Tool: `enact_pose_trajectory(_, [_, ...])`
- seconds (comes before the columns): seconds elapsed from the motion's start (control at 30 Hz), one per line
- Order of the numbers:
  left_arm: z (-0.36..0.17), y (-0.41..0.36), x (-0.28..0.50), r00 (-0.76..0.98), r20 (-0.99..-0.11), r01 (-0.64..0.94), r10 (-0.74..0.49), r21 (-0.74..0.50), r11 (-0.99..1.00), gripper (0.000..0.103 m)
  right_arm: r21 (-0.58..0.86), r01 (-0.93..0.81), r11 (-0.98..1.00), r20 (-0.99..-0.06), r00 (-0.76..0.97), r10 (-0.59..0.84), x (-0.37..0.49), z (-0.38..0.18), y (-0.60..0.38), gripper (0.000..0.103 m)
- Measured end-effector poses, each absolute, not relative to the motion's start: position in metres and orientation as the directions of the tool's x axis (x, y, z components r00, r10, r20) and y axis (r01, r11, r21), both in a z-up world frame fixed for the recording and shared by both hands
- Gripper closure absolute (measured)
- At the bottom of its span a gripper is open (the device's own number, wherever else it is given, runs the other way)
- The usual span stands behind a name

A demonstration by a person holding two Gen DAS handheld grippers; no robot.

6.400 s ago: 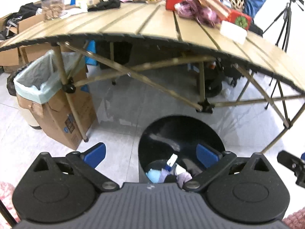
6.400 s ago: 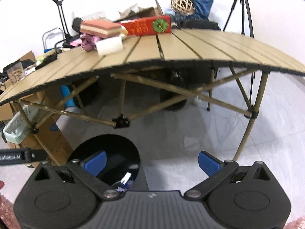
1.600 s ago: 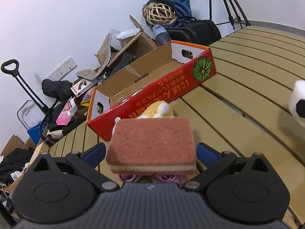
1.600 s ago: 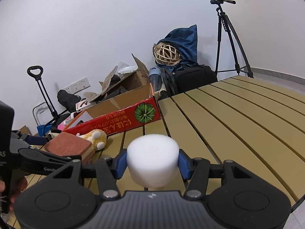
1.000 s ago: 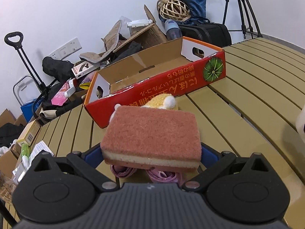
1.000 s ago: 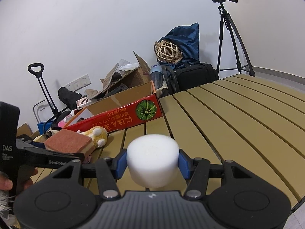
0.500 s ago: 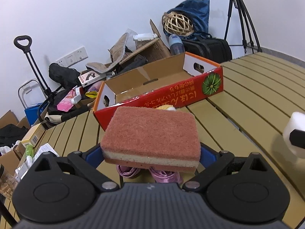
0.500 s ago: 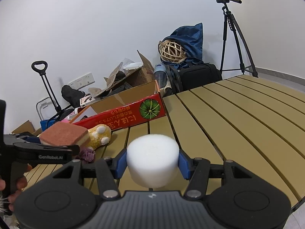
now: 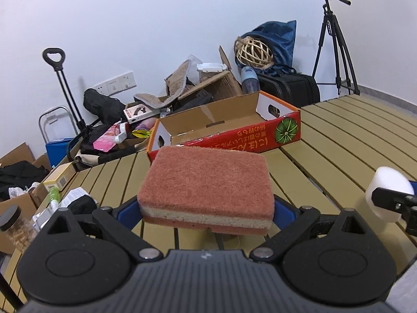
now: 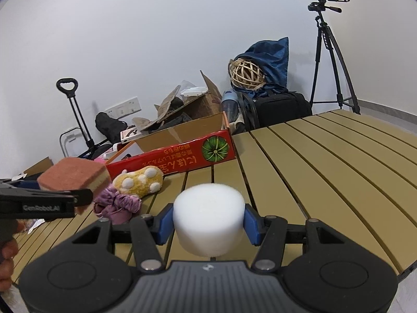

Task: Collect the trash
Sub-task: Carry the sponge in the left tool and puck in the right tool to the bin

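My left gripper (image 9: 206,208) is shut on a red-brown scouring sponge (image 9: 206,182) with a pale middle layer, held above the slatted wooden table (image 9: 351,140). From the right wrist view the same sponge (image 10: 73,174) hangs at the left, above a purple cloth bundle (image 10: 117,206). My right gripper (image 10: 208,224) is shut on a white foam cylinder (image 10: 208,221), lifted over the table (image 10: 325,161). That cylinder (image 9: 388,193) shows at the right edge of the left wrist view. A yellow plush paw (image 10: 140,182) lies beside the purple bundle.
An open red cardboard box (image 9: 229,133) with a green pumpkin print lies on the table behind the sponge. Cartons, bags, a wicker ball (image 10: 246,74) and a tripod (image 10: 331,57) stand along the wall. A jar (image 9: 13,224) and small items sit at the table's left end.
My left gripper has risen and drawn back with the sponge, so the plush paw and purple bundle are now hidden under it. The right gripper has kept still with the foam cylinder.
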State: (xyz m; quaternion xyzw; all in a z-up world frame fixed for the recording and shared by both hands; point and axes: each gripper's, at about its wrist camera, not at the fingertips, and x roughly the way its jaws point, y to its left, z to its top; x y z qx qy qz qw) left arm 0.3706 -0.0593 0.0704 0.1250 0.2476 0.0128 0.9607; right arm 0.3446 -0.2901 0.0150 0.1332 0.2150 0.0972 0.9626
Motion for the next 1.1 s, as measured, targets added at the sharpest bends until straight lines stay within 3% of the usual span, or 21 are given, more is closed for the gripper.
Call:
enact_pose_trajectory(0.57, [0.093, -0.039, 0.260, 0.892, -0.439, -0.032, 0.108, 0.176, 0.984, 0.003, 0.266, -0.221, 0.938, -0.382, 0.869, 0.313, 0.283, 0.016, -0.289, 0.049])
enact_pose_trajectory(1.1, [0.072, -0.009, 0.169, 0.889, -0.445, -0.065, 0.110, 0.114, 0.991, 0.003, 0.139, -0.336, 0.931, -0.332, 0.870, 0.364, 0.195, -0.001, -0.277, 0.049])
